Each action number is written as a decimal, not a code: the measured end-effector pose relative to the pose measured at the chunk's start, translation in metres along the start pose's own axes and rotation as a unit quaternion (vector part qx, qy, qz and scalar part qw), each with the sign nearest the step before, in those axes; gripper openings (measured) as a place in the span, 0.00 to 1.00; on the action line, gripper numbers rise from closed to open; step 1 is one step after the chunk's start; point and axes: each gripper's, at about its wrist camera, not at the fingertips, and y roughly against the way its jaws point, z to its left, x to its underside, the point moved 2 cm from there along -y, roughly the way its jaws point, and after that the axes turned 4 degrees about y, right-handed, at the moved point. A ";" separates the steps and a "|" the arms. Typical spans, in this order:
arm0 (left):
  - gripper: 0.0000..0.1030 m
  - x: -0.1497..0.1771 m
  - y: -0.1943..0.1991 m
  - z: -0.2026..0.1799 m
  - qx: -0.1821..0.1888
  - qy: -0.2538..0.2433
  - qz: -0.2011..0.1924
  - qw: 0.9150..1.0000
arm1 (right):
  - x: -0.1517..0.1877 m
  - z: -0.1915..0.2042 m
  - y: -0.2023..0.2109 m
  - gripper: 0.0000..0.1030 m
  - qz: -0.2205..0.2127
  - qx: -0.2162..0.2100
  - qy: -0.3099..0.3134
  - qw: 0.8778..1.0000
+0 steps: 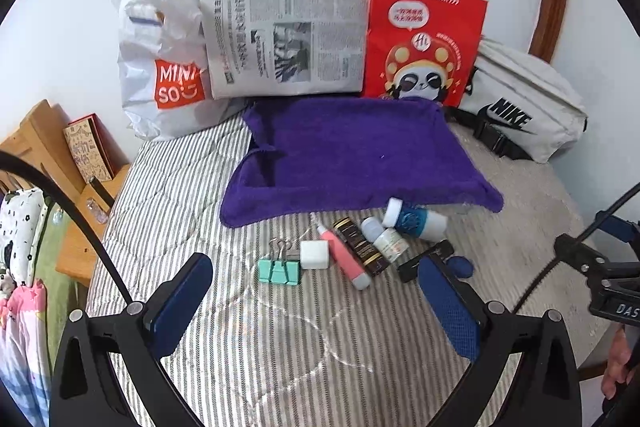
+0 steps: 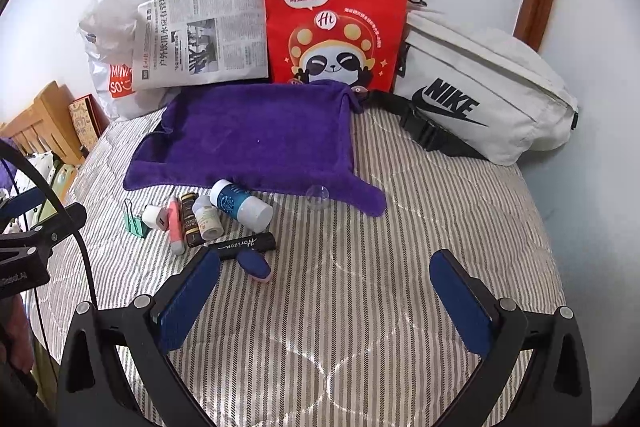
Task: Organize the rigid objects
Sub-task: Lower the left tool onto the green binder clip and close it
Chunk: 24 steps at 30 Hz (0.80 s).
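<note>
Purple towel lies mid-bed toward the wall; small bottles, a tube and a clip cluster along its near edge. Left gripper and right gripper both gape wide, empty.

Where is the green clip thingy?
The green binder clip lies on the striped bedcover, at the left end of the row of small things, right beside the white cube charger.
</note>
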 end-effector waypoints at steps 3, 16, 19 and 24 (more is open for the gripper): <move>1.00 0.004 -0.019 0.010 -0.004 0.002 0.019 1.000 | 0.003 -0.001 -0.010 1.00 0.011 -0.001 0.001 1.000; 1.00 0.022 -0.101 0.041 -0.016 0.026 0.064 0.997 | 0.013 -0.006 -0.049 1.00 0.053 0.003 0.008 0.999; 1.00 0.028 -0.116 0.045 -0.020 0.013 0.072 0.997 | 0.016 -0.009 -0.056 1.00 0.064 0.010 0.010 0.998; 0.96 0.036 -0.131 0.050 -0.015 -0.013 0.065 0.998 | 0.019 -0.012 -0.066 1.00 0.075 0.016 0.007 0.997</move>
